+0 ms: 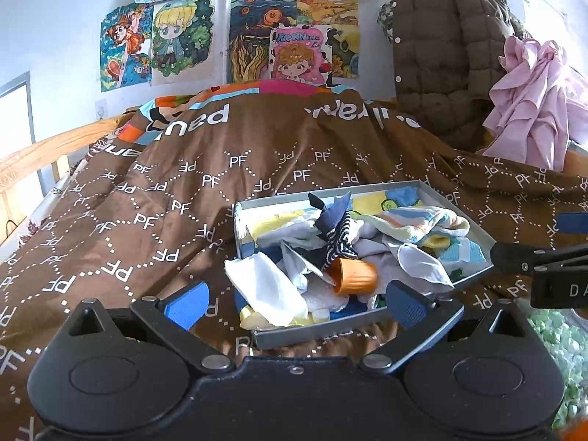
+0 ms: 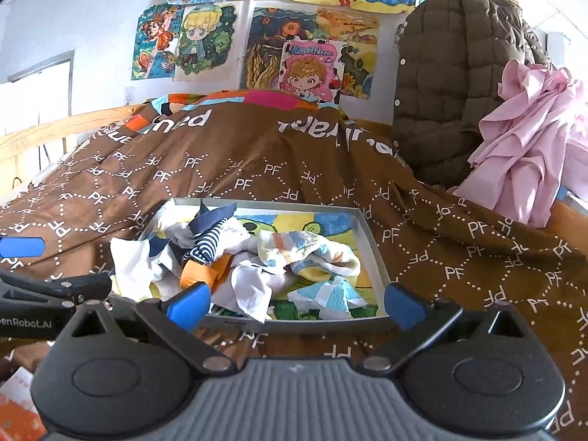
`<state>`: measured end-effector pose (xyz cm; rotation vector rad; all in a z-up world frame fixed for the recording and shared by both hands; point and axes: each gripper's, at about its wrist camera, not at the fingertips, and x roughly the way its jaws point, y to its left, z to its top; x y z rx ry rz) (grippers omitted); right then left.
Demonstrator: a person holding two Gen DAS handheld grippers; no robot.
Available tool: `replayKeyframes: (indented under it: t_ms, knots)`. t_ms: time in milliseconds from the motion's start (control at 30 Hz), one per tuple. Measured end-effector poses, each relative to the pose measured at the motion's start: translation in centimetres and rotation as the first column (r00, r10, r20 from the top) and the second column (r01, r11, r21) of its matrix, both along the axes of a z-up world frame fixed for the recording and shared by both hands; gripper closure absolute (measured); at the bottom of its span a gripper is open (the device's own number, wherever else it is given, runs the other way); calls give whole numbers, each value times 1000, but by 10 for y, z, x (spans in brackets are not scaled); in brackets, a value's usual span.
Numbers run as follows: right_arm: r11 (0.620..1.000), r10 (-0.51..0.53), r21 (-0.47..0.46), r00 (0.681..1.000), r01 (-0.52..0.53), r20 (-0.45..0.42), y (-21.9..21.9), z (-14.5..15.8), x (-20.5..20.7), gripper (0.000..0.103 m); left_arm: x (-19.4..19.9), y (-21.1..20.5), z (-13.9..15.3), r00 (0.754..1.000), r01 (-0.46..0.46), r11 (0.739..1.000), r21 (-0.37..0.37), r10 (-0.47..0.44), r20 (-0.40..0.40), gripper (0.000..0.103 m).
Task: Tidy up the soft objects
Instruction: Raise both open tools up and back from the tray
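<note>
Approach step: left gripper [image 1: 296, 303] and right gripper [image 2: 296, 305] both spread wide, empty, hovering at near edge of grey tray [image 2: 371, 237] on bed. Socks [image 2: 312, 250] heaped inside; next, probably picking out one sock

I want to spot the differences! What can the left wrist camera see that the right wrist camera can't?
Only the left wrist view shows green speckled stuff at its lower right. Only the right wrist view shows the orange-and-white paper at its lower left. Both show the grey tray piled with socks, the striped sock, the brown blanket and the pink cloth.
</note>
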<state>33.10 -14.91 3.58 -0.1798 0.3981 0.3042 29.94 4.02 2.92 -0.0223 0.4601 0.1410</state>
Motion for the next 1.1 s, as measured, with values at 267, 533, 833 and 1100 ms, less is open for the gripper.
replayKeyframes:
  t_ms: [267,533,833,1100]
  knots:
    - [1000,16,-5,1000,-16,2,-10,-4,-23,0,-22,-9,4,1000,4,1000,8,-4,6,1]
    - [999,37,23,999,-37,3,-17,-9,-49,0,-48,-22,8,1000,23,999,43,-22,-3,1]
    - [999,39,29,999,-39,-9,-34,-17,-78,0,-76,-36,9,999,30,998,61,-29,-21,1]
    - [998,30,47,1000,-30,-5,-52,-18,-106,0,-104,-50,8,999,29,998,57,-28,-20,1]
